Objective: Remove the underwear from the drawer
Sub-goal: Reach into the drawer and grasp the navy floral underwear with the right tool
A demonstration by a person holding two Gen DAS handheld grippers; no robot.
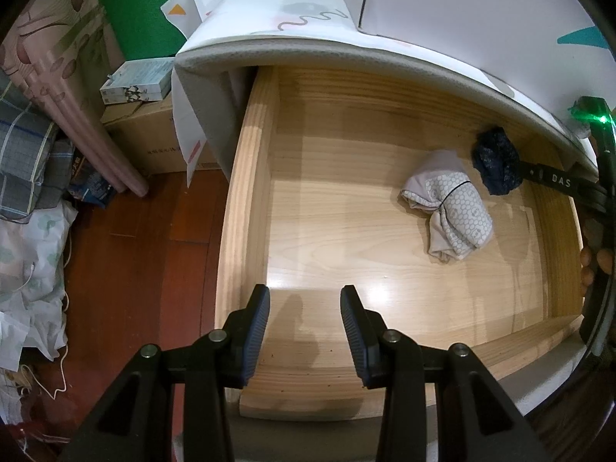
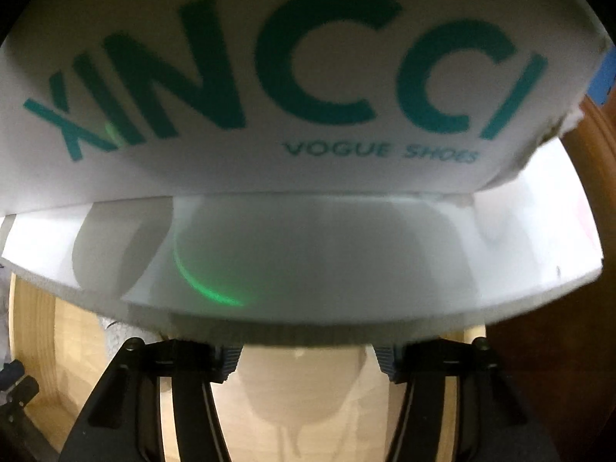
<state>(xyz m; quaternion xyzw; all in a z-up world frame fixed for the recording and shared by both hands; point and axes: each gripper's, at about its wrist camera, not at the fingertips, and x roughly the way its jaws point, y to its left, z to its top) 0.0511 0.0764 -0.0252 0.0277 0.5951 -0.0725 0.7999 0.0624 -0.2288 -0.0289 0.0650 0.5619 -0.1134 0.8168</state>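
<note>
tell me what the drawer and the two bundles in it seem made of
Drawer: pale wood, visible grain, glossy floor with glare spots, probably varnished. Light bundle: soft fabric, creased, honeycomb print. Dark bundle: crumpled navy cloth, weave unclear.

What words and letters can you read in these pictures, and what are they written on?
"XINCCI" in big teal letters, on the white box above the drawer.
"VOGUE SHOES" in small teal letters under it, a bit blurred, on the same box.
"DAS" in light letters, on the black strap by the dark blue underwear; more letters may be hidden.
Print on the cardboard box and the small packets on the floor: too small to read.
</note>
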